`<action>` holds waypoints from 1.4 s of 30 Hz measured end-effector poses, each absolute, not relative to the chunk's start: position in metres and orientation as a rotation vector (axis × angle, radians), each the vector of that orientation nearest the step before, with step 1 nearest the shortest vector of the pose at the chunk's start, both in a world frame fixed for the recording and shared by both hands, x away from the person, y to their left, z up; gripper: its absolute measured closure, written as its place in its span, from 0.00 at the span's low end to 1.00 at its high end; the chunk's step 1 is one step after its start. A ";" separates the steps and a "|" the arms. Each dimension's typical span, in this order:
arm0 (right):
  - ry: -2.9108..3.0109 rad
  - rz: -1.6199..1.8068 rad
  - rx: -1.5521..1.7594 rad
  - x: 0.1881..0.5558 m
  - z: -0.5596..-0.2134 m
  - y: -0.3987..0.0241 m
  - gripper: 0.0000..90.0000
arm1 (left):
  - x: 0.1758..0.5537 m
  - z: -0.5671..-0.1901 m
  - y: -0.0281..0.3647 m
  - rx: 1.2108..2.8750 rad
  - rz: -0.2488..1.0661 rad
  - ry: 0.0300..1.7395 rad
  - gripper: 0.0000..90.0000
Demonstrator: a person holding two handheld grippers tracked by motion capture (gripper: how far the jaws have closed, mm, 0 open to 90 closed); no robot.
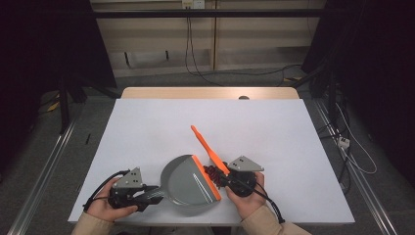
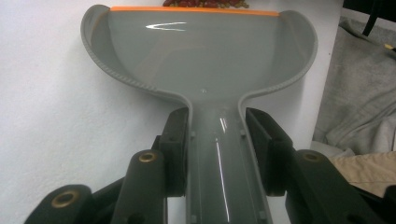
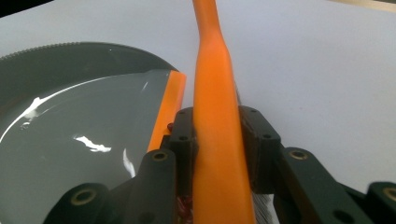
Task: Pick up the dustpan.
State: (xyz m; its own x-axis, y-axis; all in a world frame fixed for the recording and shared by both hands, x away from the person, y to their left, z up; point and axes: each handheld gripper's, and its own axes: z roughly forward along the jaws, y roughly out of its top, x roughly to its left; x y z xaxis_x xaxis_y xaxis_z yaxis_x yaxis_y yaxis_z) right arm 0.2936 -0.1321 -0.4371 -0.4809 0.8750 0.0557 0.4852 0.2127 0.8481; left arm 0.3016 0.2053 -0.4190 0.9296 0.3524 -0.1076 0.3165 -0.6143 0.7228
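Red bits (image 2: 205,3) past dustpan (image 2: 196,56) lip cut off; perhaps berries.

the person's forearms came in from the bottom of the high view, sleeves just showing, each hand wrapped around a hand-held gripper. the left hand (image 1: 105,205) lay low near the near-left corner of the surface, its left hand-held gripper (image 1: 151,192) pointing level toward the right, jaws clamped on a handle between the pads. the right hand (image 1: 246,195) sat near the near edge, well apart from the left hand; the right hand-held gripper (image 1: 220,175) pointed up and left, jaws pressed tight on a handle.
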 end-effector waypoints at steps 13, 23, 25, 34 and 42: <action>2.039 1.265 1.321 0.291 -0.438 -0.128 0.77 | 0.301 -0.421 0.198 2.278 0.050 0.475 0.69; 2.032 1.306 1.355 0.290 -0.439 -0.126 0.76 | 0.302 -0.423 0.193 2.279 0.041 0.485 0.69; 2.026 1.314 1.363 0.290 -0.439 -0.126 0.76 | 0.303 -0.424 0.191 2.279 0.035 0.483 0.69; 1.999 1.345 1.404 0.288 -0.440 -0.124 0.76 | 0.302 -0.424 0.187 2.284 0.036 0.496 0.69; 1.991 1.353 1.404 0.287 -0.440 -0.117 0.76 | 0.301 -0.426 0.185 2.283 0.033 0.505 0.69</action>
